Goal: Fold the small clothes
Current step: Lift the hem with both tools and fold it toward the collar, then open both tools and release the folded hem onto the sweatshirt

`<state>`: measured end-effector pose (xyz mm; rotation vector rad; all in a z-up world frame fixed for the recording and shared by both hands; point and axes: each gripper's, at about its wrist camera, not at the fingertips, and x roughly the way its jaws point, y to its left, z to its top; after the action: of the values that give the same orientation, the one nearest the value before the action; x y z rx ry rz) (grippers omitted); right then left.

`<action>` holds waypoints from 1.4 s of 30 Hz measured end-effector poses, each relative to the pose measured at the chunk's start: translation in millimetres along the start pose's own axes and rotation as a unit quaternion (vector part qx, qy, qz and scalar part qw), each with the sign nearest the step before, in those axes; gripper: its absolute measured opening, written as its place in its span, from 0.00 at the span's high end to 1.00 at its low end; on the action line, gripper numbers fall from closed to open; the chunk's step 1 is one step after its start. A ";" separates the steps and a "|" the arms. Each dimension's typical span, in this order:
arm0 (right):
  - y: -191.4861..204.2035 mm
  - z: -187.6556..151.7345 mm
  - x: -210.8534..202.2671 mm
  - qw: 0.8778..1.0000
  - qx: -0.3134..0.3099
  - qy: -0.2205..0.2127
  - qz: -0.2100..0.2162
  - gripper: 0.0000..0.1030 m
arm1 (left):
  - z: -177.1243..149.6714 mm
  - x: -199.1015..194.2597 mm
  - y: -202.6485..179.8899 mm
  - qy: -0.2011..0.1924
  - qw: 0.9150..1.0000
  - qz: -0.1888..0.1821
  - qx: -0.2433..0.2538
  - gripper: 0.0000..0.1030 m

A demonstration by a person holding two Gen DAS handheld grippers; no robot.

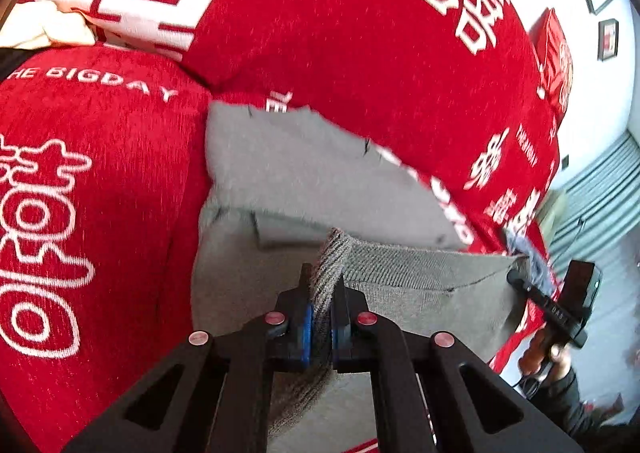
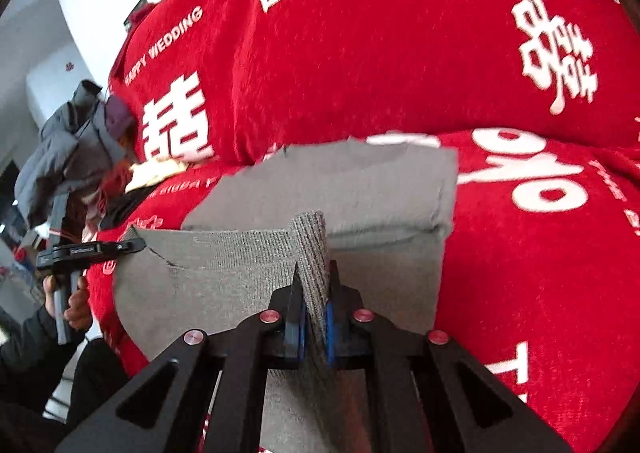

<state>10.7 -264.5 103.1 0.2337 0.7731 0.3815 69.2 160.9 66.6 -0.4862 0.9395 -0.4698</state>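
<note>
The left gripper (image 1: 322, 289) pinches the ribbed band of the grey shorts (image 1: 304, 173). The right gripper (image 2: 314, 285) pinches it too. The shorts lie on the red sofa cover (image 1: 360, 33), their far edge blurry.

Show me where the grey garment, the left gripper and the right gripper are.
grey garment (image 1: 320, 173): left wrist view, flat far part.
left gripper (image 1: 320, 293): left wrist view, between fingertips, on pinched waistband.
right gripper (image 2: 314, 281): right wrist view, between fingertips, on pinched waistband.

A sofa draped in a red cover (image 1: 360, 53) with white lettering carries everything. A grey garment (image 1: 304, 173) lies on its seat. A cream cloth (image 1: 44, 27) sits farther along.
</note>
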 end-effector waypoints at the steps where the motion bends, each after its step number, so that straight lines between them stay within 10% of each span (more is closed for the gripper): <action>1: 1.9 4.0 -3.4 1.000 0.004 -0.011 0.001 0.93 | 4.2 -2.0 -5.9 -0.008 1.000 0.003 0.006 0.93; 21: 1.0 131.5 17.2 0.996 -0.008 -0.070 -0.046 0.93 | 136.0 29.1 -45.4 -0.052 0.998 0.038 0.006 0.93; 42: -65.8 154.5 196.3 0.988 0.014 0.069 -0.135 0.93 | 163.2 188.1 44.4 0.065 0.987 0.131 -0.068 0.93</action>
<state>265.7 -252.4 63.8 0.1268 0.9342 0.1305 310.0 118.5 1.8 -0.4521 1.1494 -0.2018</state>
